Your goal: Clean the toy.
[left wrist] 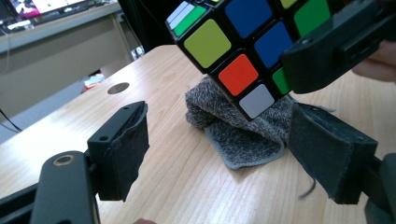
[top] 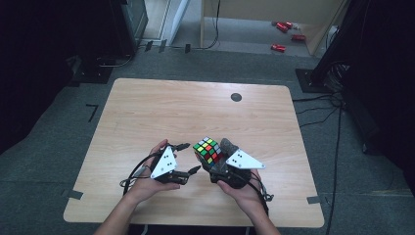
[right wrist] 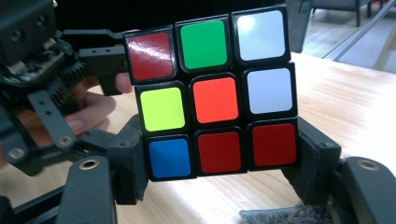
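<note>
Cube of hard plastic, multicoloured stickered squares in black frames (top: 207, 150), held off the light wooden table (top: 147, 112), clamped at its bottom layer between the padded jaws of the right gripper (right wrist: 219, 163); squeezed from both sides there, with two layers standing free above the pads. Left gripper (top: 187, 159) just beside the cube, jaws apart and bare, nothing pressed between the felt-faced fingers (left wrist: 128, 144). Crumpled grey knitted cloth (left wrist: 233, 130) on the tabletop beneath the raised cube, apparently not touching it, though hard to say for certain. By the look of it: light, rigid, unlikely to dent or break under a firm pinch, yet glossy on the stickers and so prone to slipping against anything smooth; soft pad facing probably the saving grace. Layers likely loose on their axis, so a grip across one layer alone may let the rest swivel. Best purchase for the free gripper judged to be flat on two opposite faces of the top layer, pads square to the stickers rather than on edges or corners, where the pinch would skid off. Risk worth minding: twisting force prying the cube out of the right-hand clamp onto the cloth or table.
</note>
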A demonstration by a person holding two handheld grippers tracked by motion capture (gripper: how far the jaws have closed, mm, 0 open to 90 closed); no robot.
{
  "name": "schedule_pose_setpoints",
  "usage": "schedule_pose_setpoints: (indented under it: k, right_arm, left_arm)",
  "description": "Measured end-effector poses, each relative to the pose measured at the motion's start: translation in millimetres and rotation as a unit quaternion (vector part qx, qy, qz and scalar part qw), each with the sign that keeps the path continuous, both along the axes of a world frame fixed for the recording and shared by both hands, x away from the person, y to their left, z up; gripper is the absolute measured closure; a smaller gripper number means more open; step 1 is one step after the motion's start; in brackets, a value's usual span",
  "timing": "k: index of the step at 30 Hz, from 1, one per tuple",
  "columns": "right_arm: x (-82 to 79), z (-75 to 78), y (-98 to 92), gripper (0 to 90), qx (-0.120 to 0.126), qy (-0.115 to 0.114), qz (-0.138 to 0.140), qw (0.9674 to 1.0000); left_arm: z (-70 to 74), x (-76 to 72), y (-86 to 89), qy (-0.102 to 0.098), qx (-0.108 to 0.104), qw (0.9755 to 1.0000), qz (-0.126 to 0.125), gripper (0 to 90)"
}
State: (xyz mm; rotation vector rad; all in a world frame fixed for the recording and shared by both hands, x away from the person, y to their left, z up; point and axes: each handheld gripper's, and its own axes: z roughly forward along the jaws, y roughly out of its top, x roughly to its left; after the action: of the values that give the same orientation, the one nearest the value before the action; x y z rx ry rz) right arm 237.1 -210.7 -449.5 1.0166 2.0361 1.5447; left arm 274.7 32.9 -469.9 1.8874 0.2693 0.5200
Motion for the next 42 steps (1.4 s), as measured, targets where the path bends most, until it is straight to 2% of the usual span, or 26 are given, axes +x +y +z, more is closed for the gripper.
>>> schedule_pose_setpoints:
  k: [5,6,9,14,17,20,22,26,28,33,38,42]
  right_arm:
    - [0.0,1.9,0.3,33.8,0.01,0.018,0.009,0.9997]
    - [0.0,2.2,0.0,33.8,0.012,0.021,0.01,0.9996]
    - [0.2,2.5,0.0,33.8,0.018,0.032,0.011,0.9993]
    - [-0.2,2.0,2.0,33.8,0.015,0.044,0.017,0.9987]
    - [-0.8,2.6,3.2,33.8,0.018,0.05,0.022,0.9984]
    - [-1.1,3.2,4.1,33.8,0.02,0.057,0.025,0.9978]
    - [-0.7,3.3,4.2,33.9,0.026,0.067,0.025,0.9971]
    - [1.6,3.4,3.3,34.2,0.043,0.091,0.027,0.9945]
    - [2.4,3.1,3.0,34.2,0.049,0.102,0.027,0.9932]
    - [4.4,0.6,3.4,34.2,0.054,0.121,0.027,0.9908]
    - [5.7,0.1,2.5,34.2,0.067,0.129,0.028,0.989]
    - [8.3,-0.8,-0.4,34.0,0.084,0.141,0.034,0.9859]
  left_arm:
    - [-4.1,-0.8,-1.9,-0.033,0.015,0.9993,0.007,20.7]
    - [-5.1,-1.3,-2.0,-0.045,0.02,0.9988,0.007,20.2]
    - [-7.4,-2.3,-3.7,-0.063,0.036,0.9973,0.013,20.1]
    - [-9.0,-3.7,-5.4,-0.099,0.05,0.9936,0.022,20.0]
    - [-10.1,-4.5,-5.9,-0.108,0.054,0.9925,0.02,20.0]
    - [-10.3,-6.9,-7.9,-0.118,0.048,0.9918,0.013,20.0]
    - [-10.0,-8.4,-9.5,-0.124,0.038,0.9915,0.013,19.4]
    - [-9.6,-10.5,-10.4,-0.135,0.032,0.9903,0.01,19.5]
    - [-10.0,-11.6,-11.0,-0.136,0.03,0.9903,0.006,21.6]
    - [-11.3,-15.8,-15.2,-0.152,0.033,0.9878,0.002,26.9]
    - [-11.1,-17.4,-15.3,-0.156,0.032,0.9872,-0.002,32.9]
    - [-11.1,-17.2,-15.5,-0.154,0.03,0.9876,0.0,33.8]
